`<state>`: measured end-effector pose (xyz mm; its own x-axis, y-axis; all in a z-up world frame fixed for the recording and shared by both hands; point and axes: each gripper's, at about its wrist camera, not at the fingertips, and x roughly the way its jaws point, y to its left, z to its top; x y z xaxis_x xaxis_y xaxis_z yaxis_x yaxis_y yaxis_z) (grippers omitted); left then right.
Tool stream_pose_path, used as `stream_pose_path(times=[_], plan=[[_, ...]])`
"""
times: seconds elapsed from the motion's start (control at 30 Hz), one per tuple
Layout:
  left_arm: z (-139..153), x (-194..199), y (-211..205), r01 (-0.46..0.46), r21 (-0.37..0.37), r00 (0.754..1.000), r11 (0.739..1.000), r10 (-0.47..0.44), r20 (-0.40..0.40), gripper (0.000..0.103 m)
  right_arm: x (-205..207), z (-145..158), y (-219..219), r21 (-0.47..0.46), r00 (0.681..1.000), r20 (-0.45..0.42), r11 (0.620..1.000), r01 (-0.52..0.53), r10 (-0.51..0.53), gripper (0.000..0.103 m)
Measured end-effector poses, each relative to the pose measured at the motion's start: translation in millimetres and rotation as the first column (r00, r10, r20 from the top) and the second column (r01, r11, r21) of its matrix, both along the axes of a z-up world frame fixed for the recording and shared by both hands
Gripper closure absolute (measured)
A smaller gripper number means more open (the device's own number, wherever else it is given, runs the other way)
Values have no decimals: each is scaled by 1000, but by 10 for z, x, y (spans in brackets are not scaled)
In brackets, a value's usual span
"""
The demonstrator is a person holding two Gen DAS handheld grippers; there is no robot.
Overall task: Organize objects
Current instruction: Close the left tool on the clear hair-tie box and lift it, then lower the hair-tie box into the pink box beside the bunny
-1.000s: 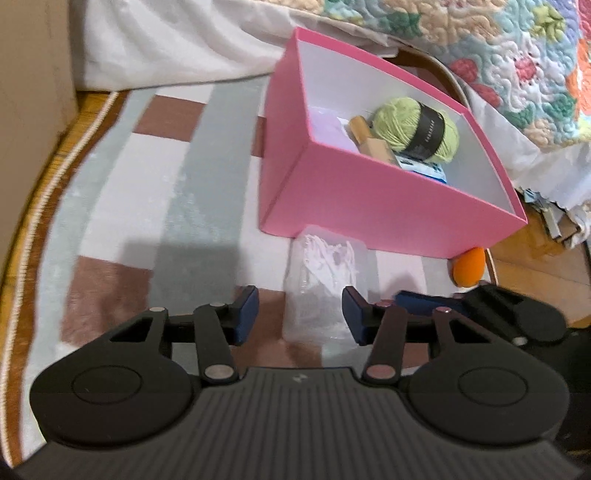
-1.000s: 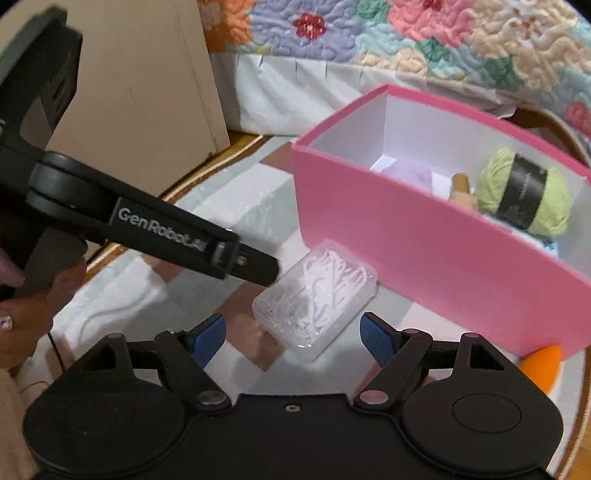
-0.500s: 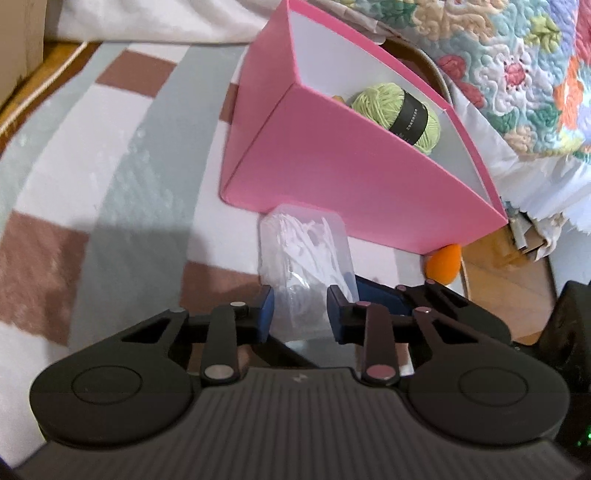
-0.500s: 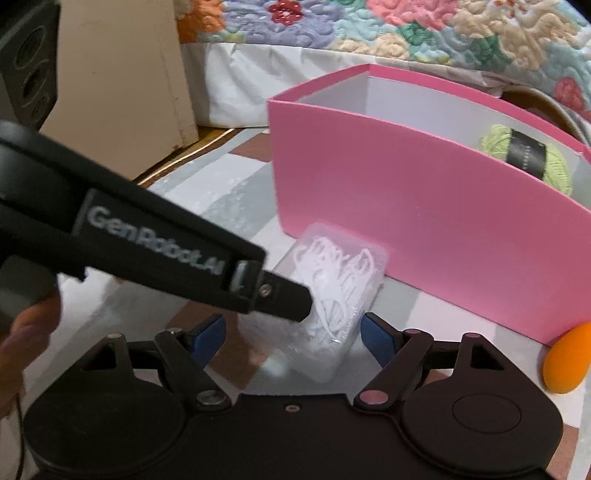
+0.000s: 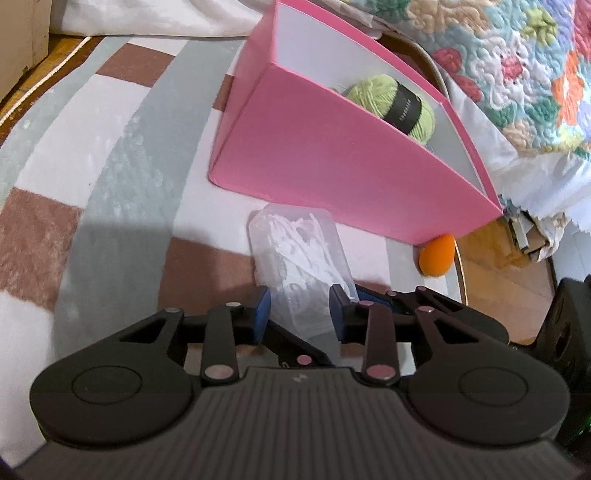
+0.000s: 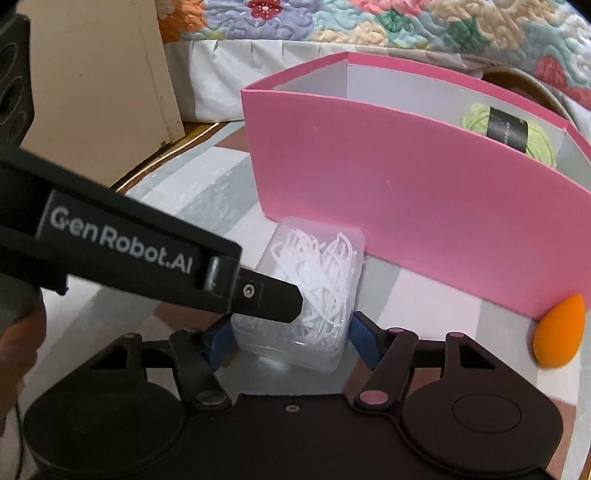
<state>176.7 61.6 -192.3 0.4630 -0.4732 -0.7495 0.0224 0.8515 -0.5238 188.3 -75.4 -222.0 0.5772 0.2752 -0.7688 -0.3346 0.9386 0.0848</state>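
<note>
A clear plastic box (image 5: 299,251) of white picks lies on the striped rug against the pink box (image 5: 332,162). My left gripper (image 5: 299,314) has its blue pads against the near end of the clear box, and its jaws are easing open. In the right wrist view the clear box (image 6: 317,266) sits between the pads of my right gripper (image 6: 291,338), whose jaws are closing onto its two sides. One of the left gripper's fingers (image 6: 266,295) crosses over the clear box from the left. A green yarn ball (image 6: 506,129) rests inside the pink box (image 6: 406,206).
An orange egg-shaped sponge (image 6: 557,332) lies on the rug (image 5: 110,155) at the pink box's right corner. A bed with a flowered quilt (image 6: 369,22) stands behind. A beige cabinet (image 6: 92,92) stands at the left. A hand (image 6: 18,332) holds the left gripper.
Both grippers have dropped lower and come in around the clear box. The left jaws narrowed onto its near end, and the right jaws narrowed from wide open to its sides.
</note>
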Motion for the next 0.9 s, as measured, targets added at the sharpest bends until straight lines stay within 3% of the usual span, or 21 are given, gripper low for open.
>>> stream_pose_path(times=[0.23,0.47,0.6,0.73,0.9], plan=[[259,-195,-121,5,79,996,997,2,-85,57,-163,188,-15,87,995,-96,996,0,8,33],[523,-409,-210,-5,128,996,992,16,-84,57,-481,443,-22,96,991,-127,995,-26,38,33],[698,-508,-263,-4,122,995,993,16,-100,57,-606,618,20,46,988,-144,998,-51,58,33],[893,-607,-289,-8,116,997,993,17,-76,57,-702,826,-26,35,985,-159,997,-65,70,33],[1209,-656,-320,-2,111,1000,994,5,-22,57,-738,1113,-57,30,990,-112,996,-81,84,34]])
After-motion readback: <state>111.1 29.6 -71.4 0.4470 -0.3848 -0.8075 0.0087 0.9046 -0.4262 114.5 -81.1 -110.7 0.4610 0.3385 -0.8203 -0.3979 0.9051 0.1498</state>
